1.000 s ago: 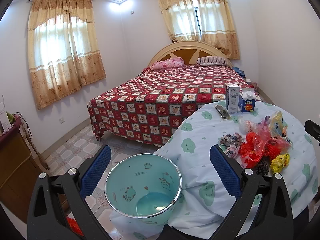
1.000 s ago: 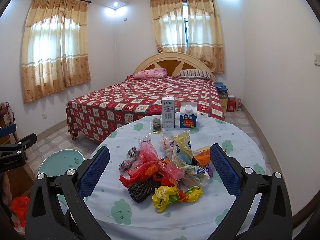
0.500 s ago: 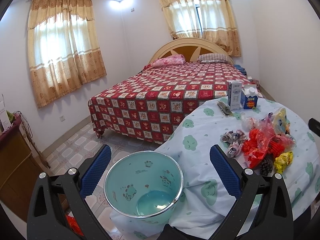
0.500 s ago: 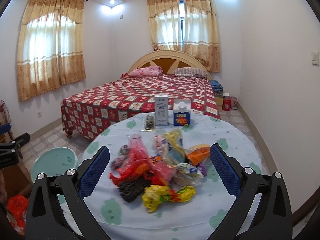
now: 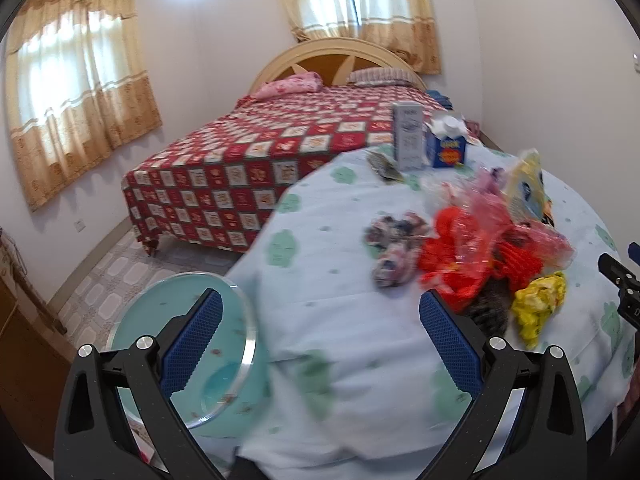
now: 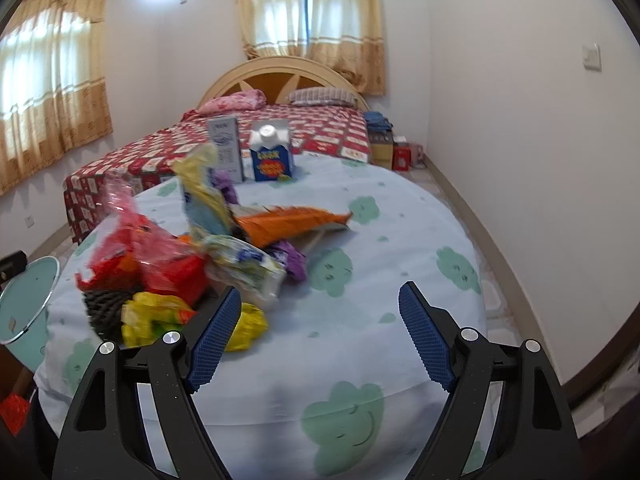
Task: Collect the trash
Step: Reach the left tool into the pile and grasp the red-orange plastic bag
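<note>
Across the lower frame of my right view, my right hand-held gripper [image 6: 320, 336] tilts downward over the cloth-covered bench [image 6: 360, 344], ribbed blue pads closing with nothing between them. Left of centre lies the trash pile [image 6: 192, 256]: crinkled red, yellow and orange wrappers. My left hand-held gripper [image 5: 320, 344] hangs released, angled down; the smooth teal bin [image 5: 188, 344] sits lower left.

The blue carton [image 6: 271, 160] on the table reads "LOOK"; other print is illegible.
</note>
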Action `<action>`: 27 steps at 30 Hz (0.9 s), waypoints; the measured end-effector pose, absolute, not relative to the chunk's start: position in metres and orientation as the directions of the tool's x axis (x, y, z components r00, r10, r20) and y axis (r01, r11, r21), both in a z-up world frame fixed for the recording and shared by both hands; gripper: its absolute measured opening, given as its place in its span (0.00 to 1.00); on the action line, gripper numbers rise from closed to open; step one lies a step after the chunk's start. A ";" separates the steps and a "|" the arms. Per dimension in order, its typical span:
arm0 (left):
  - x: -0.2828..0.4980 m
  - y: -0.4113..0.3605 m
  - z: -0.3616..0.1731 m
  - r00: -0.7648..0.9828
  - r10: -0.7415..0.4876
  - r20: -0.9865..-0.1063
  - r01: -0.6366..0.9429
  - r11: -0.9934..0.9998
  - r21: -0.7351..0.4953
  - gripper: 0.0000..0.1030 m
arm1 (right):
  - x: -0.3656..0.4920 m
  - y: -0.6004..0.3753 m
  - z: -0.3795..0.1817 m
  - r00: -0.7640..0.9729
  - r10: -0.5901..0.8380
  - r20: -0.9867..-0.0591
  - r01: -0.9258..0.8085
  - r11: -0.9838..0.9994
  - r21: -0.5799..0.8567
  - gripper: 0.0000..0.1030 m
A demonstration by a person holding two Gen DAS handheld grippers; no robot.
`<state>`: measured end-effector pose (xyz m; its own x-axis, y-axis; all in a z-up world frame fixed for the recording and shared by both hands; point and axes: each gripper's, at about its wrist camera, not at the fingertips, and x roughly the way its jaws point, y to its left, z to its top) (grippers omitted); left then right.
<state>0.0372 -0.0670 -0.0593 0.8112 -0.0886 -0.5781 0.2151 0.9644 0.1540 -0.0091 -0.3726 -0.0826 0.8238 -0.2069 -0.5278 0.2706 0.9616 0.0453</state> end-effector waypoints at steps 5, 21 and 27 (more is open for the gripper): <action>0.045 -0.103 -0.075 0.778 -0.145 -0.611 0.274 0.954 0.123 0.93 | -0.011 -0.381 -0.089 0.824 -0.209 -0.527 0.283 0.957 0.064 0.79; 0.060 -0.134 -0.090 0.689 -0.249 -0.680 0.404 0.912 0.075 0.08 | -0.010 -0.390 -0.106 0.816 -0.188 -0.547 0.283 0.955 0.095 0.83; 0.043 -0.107 -0.055 0.755 -0.235 -0.613 0.384 0.915 0.122 0.07 | -0.009 -0.390 -0.106 0.821 -0.190 -0.539 0.282 0.955 0.093 0.84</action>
<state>0.0428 -0.1069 -0.0553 0.7546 -0.2346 -0.6129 0.3837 0.9153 0.1222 -0.0093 -0.3896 -0.1057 0.8207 -0.1902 -0.5388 0.2823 0.9548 0.0929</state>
